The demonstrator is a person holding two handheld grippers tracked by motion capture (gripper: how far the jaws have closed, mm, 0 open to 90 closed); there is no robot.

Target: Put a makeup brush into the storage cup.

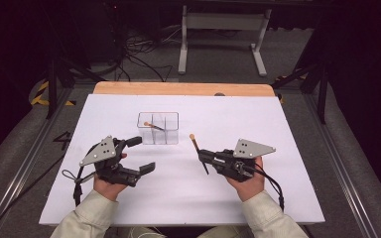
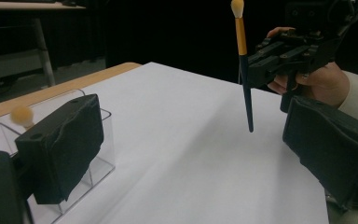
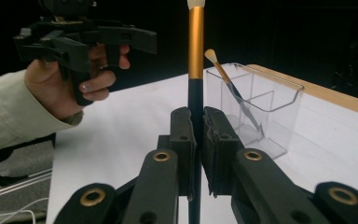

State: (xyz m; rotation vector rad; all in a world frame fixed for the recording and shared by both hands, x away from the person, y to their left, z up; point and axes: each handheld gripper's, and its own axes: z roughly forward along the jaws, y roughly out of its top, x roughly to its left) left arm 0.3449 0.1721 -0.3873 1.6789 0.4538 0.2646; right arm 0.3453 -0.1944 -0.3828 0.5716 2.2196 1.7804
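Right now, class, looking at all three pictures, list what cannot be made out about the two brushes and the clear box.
- Held brush: in the right gripper view, the top edge cuts off its bristle tip, and the shut jaws of the right gripper hide its lower handle.
- Second brush: in the left gripper view its tip is blurred, and a jaw of the left gripper hides its handle.
- Clear box: in the high view it is too small to tell which compartment holds the brush.

This looks like a lab or test room, not a home: a table [image 1: 278,208] with a plain white top sits in a dark room, with metal rails [image 1: 25,158] beside it, loose black wires [image 1: 139,54] on the grey floor, and black-and-yellow tape [image 1: 42,94].
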